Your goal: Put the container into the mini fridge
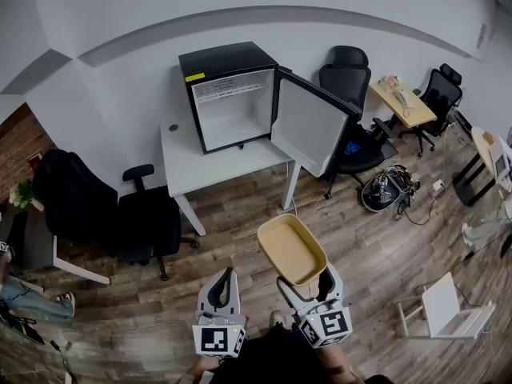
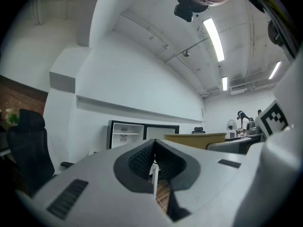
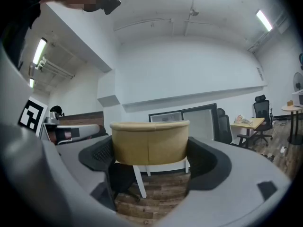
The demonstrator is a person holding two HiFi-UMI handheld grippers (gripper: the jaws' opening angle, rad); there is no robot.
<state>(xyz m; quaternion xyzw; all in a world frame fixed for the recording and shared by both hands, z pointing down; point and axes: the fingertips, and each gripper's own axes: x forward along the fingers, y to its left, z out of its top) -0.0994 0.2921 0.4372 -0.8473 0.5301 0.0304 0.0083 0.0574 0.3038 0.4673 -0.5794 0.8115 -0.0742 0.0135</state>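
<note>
My right gripper [image 1: 306, 285] is shut on a tan rectangular container [image 1: 292, 249], held up above the wooden floor. In the right gripper view the container [image 3: 149, 143] fills the gap between the dark pads [image 3: 100, 156], wide jaws pressing its two sides. The black mini fridge [image 1: 232, 94] stands on a white table [image 1: 192, 166] well ahead, its door [image 1: 308, 125] swung open to the right and its white inside bare. My left gripper [image 1: 223, 288] hangs beside the right one, jaws together and holding nothing; its view shows the fridge [image 2: 127, 133] far off.
Black office chairs stand left of the table [image 1: 148, 222] and right of the fridge [image 1: 346, 78]. A cable tangle [image 1: 388, 189] lies on the floor at right, and a white step stool [image 1: 448, 306] at lower right. Small desks [image 1: 402, 102] line the far right.
</note>
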